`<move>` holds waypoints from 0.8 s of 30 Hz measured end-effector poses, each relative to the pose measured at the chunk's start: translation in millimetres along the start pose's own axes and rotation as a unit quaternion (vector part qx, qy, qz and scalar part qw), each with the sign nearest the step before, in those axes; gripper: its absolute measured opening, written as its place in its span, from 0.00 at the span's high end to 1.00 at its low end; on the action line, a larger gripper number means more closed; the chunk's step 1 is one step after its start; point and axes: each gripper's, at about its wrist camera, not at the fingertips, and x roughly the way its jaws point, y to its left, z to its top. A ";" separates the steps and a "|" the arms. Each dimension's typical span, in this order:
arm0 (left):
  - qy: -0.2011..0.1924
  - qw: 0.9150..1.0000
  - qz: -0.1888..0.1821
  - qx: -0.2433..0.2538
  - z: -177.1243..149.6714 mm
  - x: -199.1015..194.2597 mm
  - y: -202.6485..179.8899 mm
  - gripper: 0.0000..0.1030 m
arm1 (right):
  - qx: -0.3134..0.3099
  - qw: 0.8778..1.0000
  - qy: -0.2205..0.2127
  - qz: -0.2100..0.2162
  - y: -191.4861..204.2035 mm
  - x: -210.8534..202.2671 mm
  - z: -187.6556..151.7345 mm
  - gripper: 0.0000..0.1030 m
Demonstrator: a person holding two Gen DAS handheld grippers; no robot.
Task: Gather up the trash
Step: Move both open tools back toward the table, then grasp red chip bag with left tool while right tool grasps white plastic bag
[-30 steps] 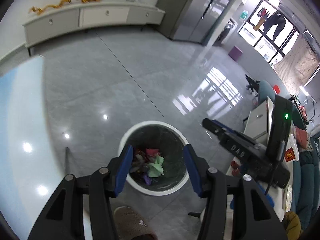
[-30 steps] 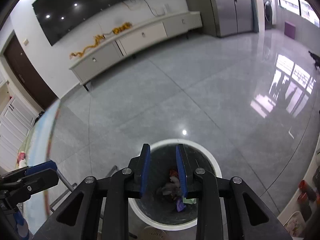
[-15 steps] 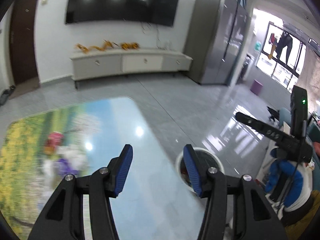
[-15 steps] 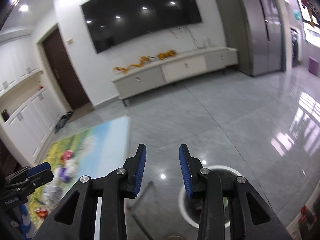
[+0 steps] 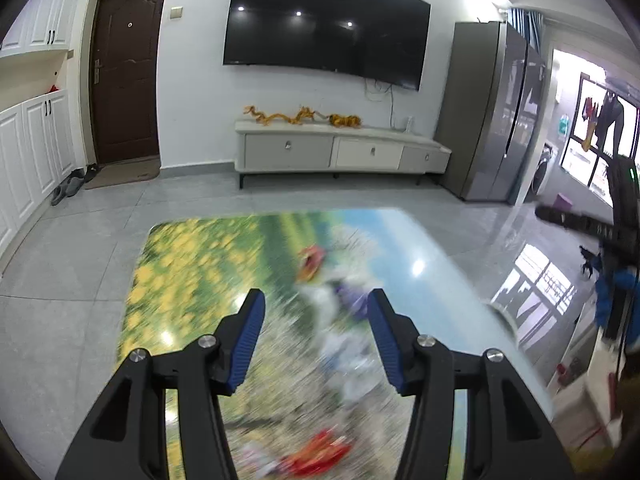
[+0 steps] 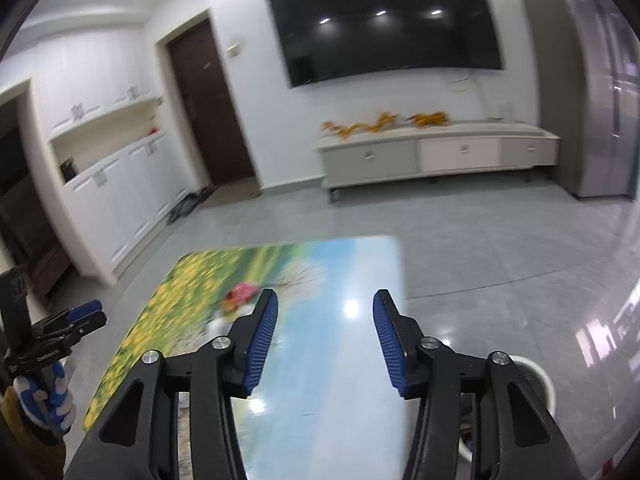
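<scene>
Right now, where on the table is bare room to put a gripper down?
The blue strip of the table along its right edge, ahead of the right gripper, is bare. The middle, ahead of the left gripper, is crowded: red wrapper, blurred scraps.

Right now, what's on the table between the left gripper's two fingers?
In the left wrist view, blurry scraps of trash, white and purple, lie on the table between the open left gripper fingers.

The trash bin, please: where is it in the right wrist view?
The white-rimmed trash bin sits low on the right, on the floor beside the table, partly hidden behind the open right gripper.
</scene>
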 end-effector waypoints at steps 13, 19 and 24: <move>0.081 0.993 -0.082 0.023 -80.0 13.3 37.3 0.44 | -0.070 0.985 0.141 0.077 117.8 102.9 -47.1 0.32; 0.108 0.985 -0.121 0.064 -92.4 27.4 21.2 0.41 | -0.090 0.970 0.204 0.094 145.8 141.6 -73.1 0.26; 0.127 0.979 -0.138 0.074 -103.1 38.0 17.7 0.41 | -0.091 0.964 0.229 0.101 151.7 154.7 -82.2 0.26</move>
